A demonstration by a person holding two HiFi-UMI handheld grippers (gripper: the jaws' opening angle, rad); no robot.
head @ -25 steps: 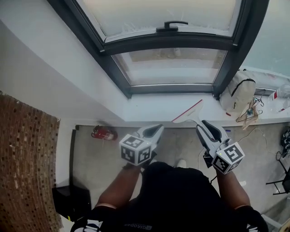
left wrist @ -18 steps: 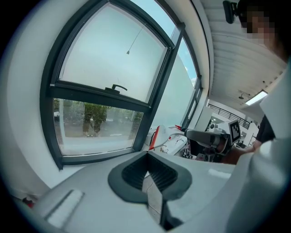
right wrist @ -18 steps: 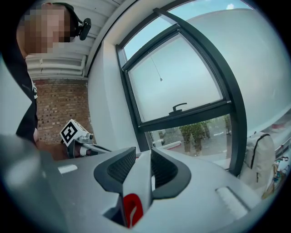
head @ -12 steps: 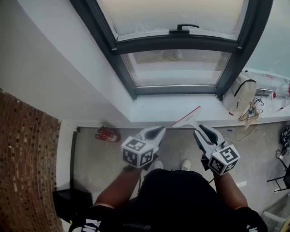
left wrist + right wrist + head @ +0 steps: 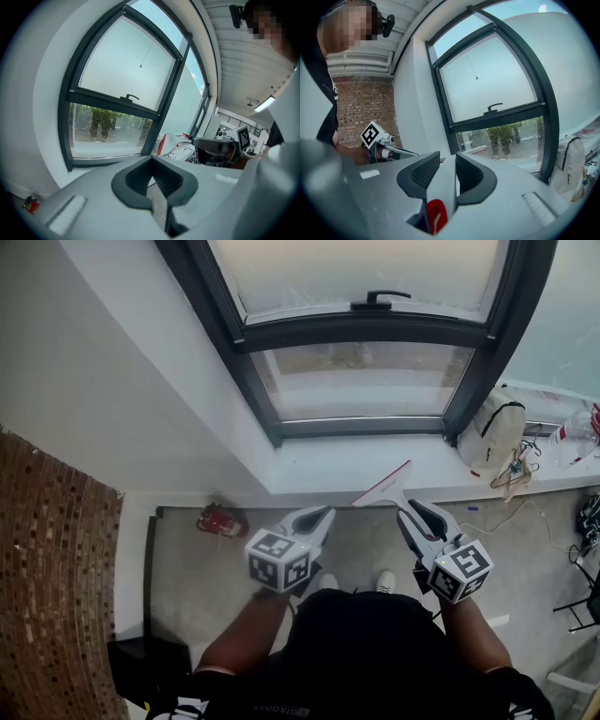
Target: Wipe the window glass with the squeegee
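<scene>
White flat-handled squeegee (image 5: 384, 487) between ribbed dark pads of right tool (image 5: 411, 508)

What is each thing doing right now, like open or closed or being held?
Right claw: shut on the squeegee.
Squeegee: held up, away from the window.
Left claw: shut, empty.
Window: looks closed.
Backpack: sitting upright on the sill.
Red extinguisher: lying on the floor.
</scene>
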